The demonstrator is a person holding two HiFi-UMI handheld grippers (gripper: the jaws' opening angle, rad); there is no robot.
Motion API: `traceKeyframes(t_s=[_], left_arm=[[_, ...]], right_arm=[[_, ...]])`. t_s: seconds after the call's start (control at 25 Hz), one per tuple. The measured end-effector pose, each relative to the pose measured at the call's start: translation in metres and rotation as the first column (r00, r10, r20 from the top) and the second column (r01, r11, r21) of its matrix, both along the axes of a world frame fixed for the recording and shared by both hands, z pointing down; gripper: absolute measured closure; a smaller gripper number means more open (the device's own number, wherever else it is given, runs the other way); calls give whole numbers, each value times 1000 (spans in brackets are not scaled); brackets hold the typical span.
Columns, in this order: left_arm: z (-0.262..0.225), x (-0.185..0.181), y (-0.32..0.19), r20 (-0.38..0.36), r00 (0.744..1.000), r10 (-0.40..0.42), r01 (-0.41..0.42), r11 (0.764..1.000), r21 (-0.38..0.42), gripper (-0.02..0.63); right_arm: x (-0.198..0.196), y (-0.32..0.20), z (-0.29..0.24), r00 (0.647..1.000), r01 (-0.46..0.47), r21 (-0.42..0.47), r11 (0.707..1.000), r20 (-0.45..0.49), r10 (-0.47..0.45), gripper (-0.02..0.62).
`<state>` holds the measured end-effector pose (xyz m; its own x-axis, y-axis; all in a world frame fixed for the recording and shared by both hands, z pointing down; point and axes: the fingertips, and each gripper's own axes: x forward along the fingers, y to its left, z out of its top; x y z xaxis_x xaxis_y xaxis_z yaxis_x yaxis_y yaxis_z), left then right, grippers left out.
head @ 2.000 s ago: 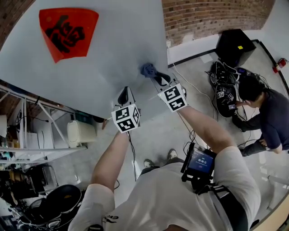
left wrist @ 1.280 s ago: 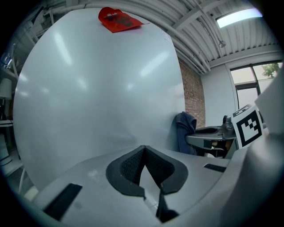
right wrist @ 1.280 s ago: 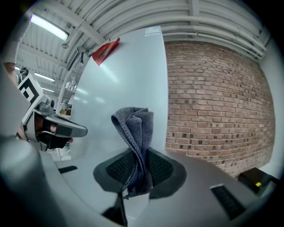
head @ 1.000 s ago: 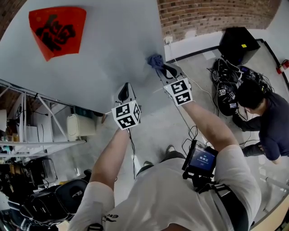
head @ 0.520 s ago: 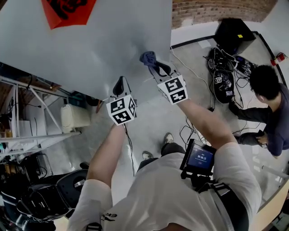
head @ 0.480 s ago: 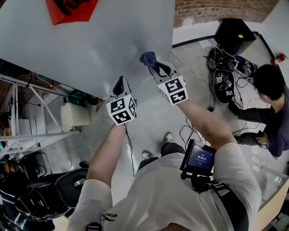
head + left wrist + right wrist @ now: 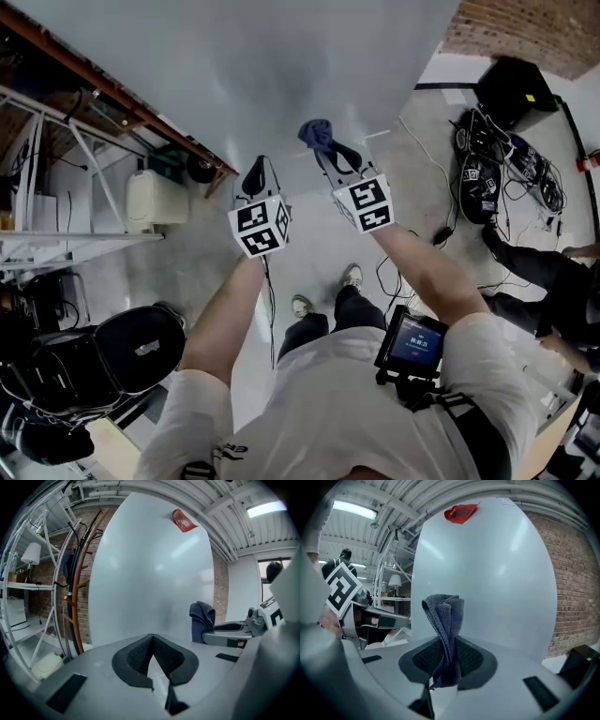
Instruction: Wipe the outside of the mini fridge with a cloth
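**Q:** Right side status?
**A:** My right gripper [image 7: 449, 660] has its jaws clamped on the blue-grey cloth [image 7: 445, 616]. The cloth stands bunched above the pads, in front of the pale wall of the mini fridge [image 7: 497, 573].

**Q:** Left side?
**A:** My left gripper [image 7: 152, 641] has its jaws pressed together with the tips meeting and nothing between them. It sits just beside the right one.

**Q:** Cloth location?
**A:** Centre of the head view, at the fridge wall's lower edge. I cannot confirm contact.

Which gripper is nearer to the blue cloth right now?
Right. The right gripper is clamped on the cloth; the left gripper is shut and empty, off to its left.
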<state>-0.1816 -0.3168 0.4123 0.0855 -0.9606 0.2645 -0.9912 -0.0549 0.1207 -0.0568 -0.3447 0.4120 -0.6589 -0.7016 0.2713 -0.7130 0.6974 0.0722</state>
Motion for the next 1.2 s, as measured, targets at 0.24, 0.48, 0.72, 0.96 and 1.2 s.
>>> traceKeyframes(t_s=[0.24, 0.48, 0.72, 0.96, 1.2], left_arm=[[38, -24, 17, -6, 998, -56, 55, 998, -19, 603], [84, -43, 15, -10, 995, -103, 103, 995, -2, 603], [130, -83, 16, -9, 988, -152, 152, 986, 71, 603], [199, -88, 14, -12, 982, -188, 187, 971, 146, 603], [267, -105, 5, -11, 979, -203, 200, 956, 213, 603]], right_arm=[[-32, 21, 44, 998, 69, -41, 997, -2, -69, 508], [-62, 23, 95, 990, 138, -52, 989, 5, -138, 508], [-118, 21, 150, 977, 211, -37, 977, 32, -210, 508], [-133, 19, 221, 963, 257, -7, 966, 83, -256, 508], [-150, 11, 279, 955, 267, 73, 961, 112, -274, 508]])
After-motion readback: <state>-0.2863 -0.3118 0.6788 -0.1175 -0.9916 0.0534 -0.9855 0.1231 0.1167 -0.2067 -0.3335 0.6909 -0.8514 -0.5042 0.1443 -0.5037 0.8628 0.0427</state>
